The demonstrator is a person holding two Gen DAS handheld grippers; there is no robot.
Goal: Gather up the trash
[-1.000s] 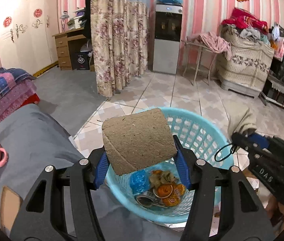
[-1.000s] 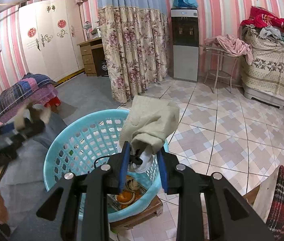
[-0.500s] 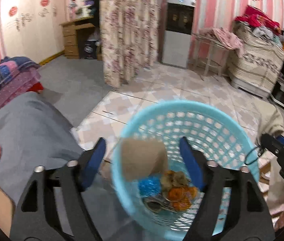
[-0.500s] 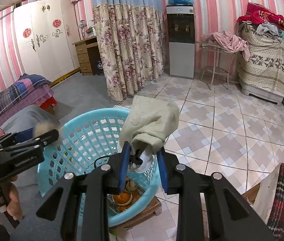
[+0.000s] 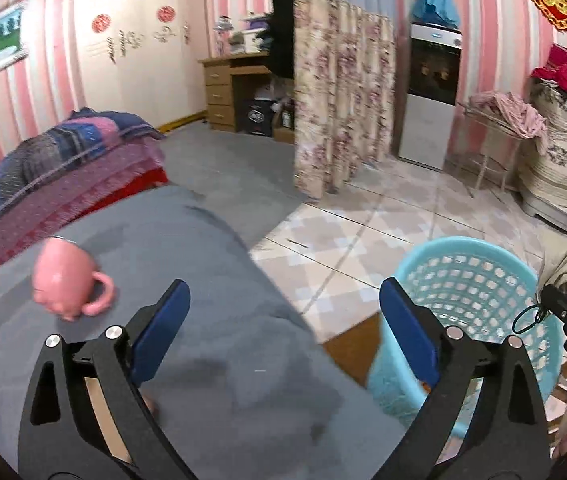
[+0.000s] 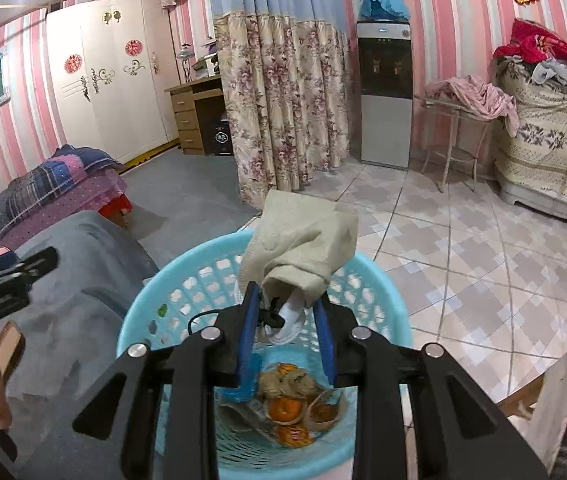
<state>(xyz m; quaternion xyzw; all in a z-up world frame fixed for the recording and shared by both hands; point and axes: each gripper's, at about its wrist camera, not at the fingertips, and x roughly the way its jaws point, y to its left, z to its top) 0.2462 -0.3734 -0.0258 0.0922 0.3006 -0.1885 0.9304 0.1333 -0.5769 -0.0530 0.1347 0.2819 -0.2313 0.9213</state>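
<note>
Left gripper [image 5: 283,312]: jaws just opened wide, nothing between, over grey cloth [image 5: 187,264]. Right gripper [image 6: 287,320]: clamped narrow on crumpled beige cloth [image 6: 303,248], above blue basket [image 6: 155,300] with orange peels [image 6: 287,408]. Further left, pink mug [image 5: 63,280].

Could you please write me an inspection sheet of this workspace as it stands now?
Surface: grey cloth-covered table, tiled floor beside it.
Job's things: blue basket holding orange peels and wrappers; beige cloth above it.
Clutter: pink mug on the table.
Grippers: left hand-held gripper open, empty, jaws just been opening; right hand-held gripper shut on the beige cloth.
Cables: black elastic loop at the right gripper.
Surroundings: floral curtain, water dispenser, folded blankets.
</note>
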